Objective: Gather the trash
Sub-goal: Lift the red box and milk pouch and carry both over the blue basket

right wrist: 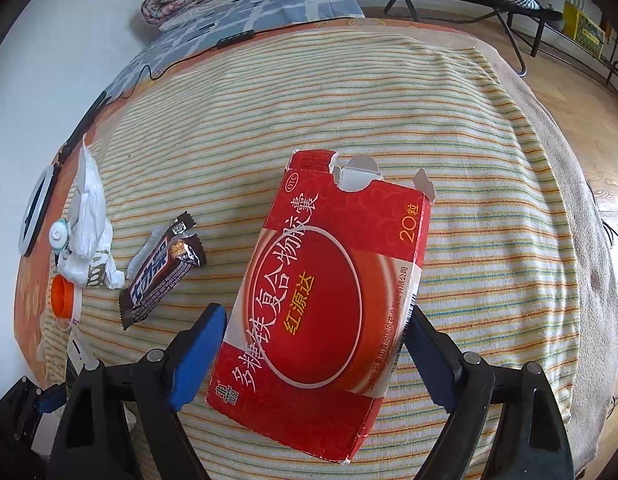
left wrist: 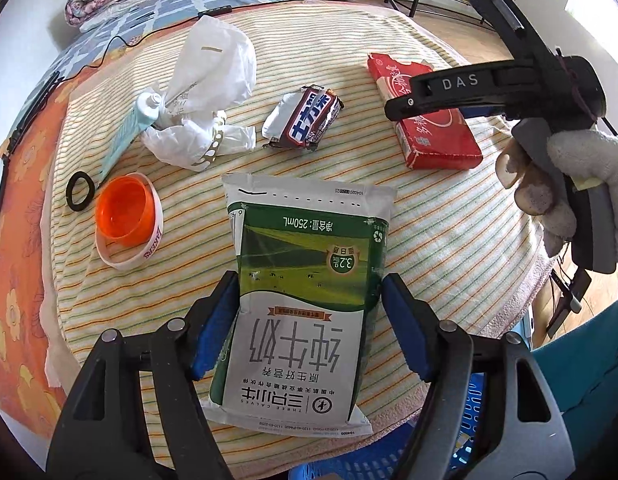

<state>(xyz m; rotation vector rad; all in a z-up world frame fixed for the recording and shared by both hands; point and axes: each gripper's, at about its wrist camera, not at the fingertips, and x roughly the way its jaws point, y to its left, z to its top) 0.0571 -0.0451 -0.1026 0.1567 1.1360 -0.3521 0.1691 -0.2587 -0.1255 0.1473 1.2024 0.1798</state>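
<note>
— Trash is spread all over that striped blanket point(left wrist: 429, 240), isn't it? Why both arms out at once?

— One piece each, I'd say. The left gripper point(left wrist: 309, 320) straddles the green-and-white milk pouch point(left wrist: 309, 280) at the near edge of the blanket, blue pads on either flank. I can see a sliver of gap at each side, so I'd call it spread and not yet pinching.

— And the right one?

— The right gripper point(right wrist: 313, 344) brackets the red medicine box point(right wrist: 329, 300), further right on the blanket. The right pad looks to be against the box's edge; the left one stands just off it. Released too, to my eye, or barely closing. The box's torn end flap faces away, so the pads meet the long, stiffer sides.

— Where does it all go?

— Probably into the blue basket point(left wrist: 369, 464) just below the near blanket edge. That would explain starting with the nearest pouch.

— What's left after these?

— The candy wrapper point(left wrist: 305, 120) in the middle, the crumpled white bag point(left wrist: 205, 92) touching a pale blue tube point(left wrist: 125, 136), and an orange cap point(left wrist: 125, 212) sitting inside a white ring point(left wrist: 149, 256) beside a black ring point(left wrist: 81, 192).

— That pouch looks floppy.

— It'll likely buckle if squeezed low.
</note>
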